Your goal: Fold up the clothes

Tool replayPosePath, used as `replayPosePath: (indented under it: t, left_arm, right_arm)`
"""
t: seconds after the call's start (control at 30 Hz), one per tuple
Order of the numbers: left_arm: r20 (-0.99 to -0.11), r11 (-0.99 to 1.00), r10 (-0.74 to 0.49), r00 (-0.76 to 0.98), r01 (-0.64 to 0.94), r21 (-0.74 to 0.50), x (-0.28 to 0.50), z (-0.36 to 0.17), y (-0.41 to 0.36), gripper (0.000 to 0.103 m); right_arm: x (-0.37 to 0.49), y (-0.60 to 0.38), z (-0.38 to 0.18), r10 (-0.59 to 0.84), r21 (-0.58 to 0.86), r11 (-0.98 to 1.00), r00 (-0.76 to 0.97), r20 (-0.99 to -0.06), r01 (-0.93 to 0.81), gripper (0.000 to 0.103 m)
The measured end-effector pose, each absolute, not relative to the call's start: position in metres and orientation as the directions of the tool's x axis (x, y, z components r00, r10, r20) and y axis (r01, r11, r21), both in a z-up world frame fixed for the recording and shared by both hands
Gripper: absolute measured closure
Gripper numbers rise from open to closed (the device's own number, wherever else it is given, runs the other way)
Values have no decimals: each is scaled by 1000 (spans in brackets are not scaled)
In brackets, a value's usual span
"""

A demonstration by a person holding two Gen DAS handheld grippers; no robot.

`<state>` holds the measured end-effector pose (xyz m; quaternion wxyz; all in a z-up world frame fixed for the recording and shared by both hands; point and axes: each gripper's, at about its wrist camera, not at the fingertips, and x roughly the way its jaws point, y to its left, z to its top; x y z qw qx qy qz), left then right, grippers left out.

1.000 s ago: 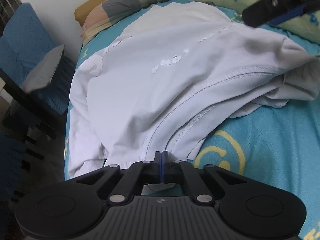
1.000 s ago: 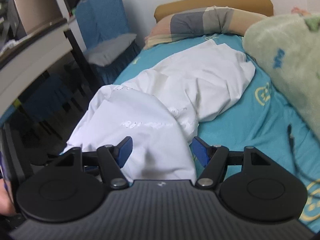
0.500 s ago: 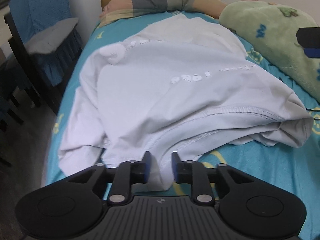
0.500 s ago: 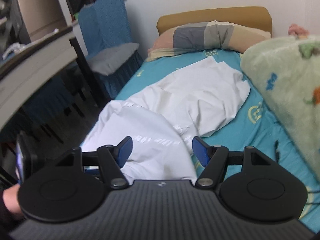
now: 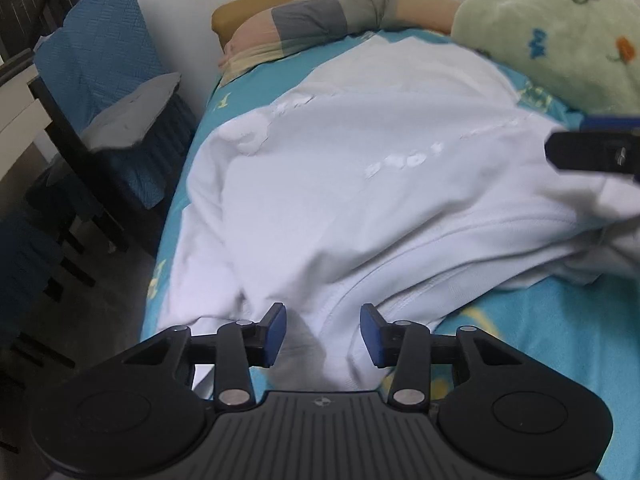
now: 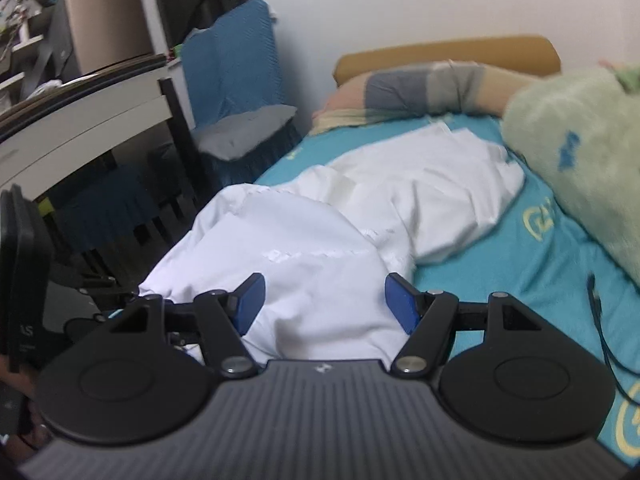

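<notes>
A white garment [image 5: 360, 200] with a line of white lettering lies rumpled and partly doubled over on a teal bed sheet [image 5: 552, 328]; it also shows in the right wrist view [image 6: 320, 256]. My left gripper [image 5: 322, 334] is open, its blue pads on either side of the garment's near hem, not gripping it. My right gripper [image 6: 323, 302] is open and empty just above the garment's near end. One finger of the right gripper [image 5: 592, 152] shows at the right edge of the left wrist view.
A striped pillow [image 5: 332, 20] and a mustard headboard [image 6: 448, 52] lie at the far end. A green fleece blanket [image 6: 580, 152] is piled on the right. A blue chair with a grey cushion [image 5: 128, 116] and a desk [image 6: 80, 120] stand left of the bed. A black cable [image 6: 600, 320] lies on the sheet.
My left gripper was shut on the garment's hem, then opened and let it go; the hem now lies on the bed. The right gripper stayed open and drew back a little.
</notes>
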<state>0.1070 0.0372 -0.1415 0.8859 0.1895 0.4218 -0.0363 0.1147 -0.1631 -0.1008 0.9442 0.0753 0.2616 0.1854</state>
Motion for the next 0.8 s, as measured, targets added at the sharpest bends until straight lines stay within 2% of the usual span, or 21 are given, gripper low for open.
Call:
replayPosePath:
  t: [0.13,0.2,0.23,0.27,0.37,0.57,0.8]
  left_arm:
    - [-753,876,121,647,287,388,108,-153,30,61]
    - [-755,848,100,648,341,405,106,-153,24,77]
    - [-763,840,84,641,366,400,104,-153,22,94]
    - [-770,833,70,634,387,395,103,-152,21,103]
    - [-751,846,17,661,390,363,100,-135,26,103]
    - [-629,926,-68,775,283,249,87,-74,52,103]
    - [-658,924,-51,751,285,254,91,-78,53,103]
  right_arm:
    - [118,-149,-108,405,195,914,783,-472,-356,35]
    - [120,-143,-113,387,154,921,782,-488,-359,35]
    - [122,-141,-115,377,135,923,781,-497,-359,35]
    - [123,-139,-118,368,118,926,781,-504,-360,35]
    - [124,-137,-121,361,96,926,788,-499,-364,35]
    - [119,-121,-120,402,32,897,786,-470,-441,32]
    - [99,-85,-133,309,-329,800,815,-491,-502,35]
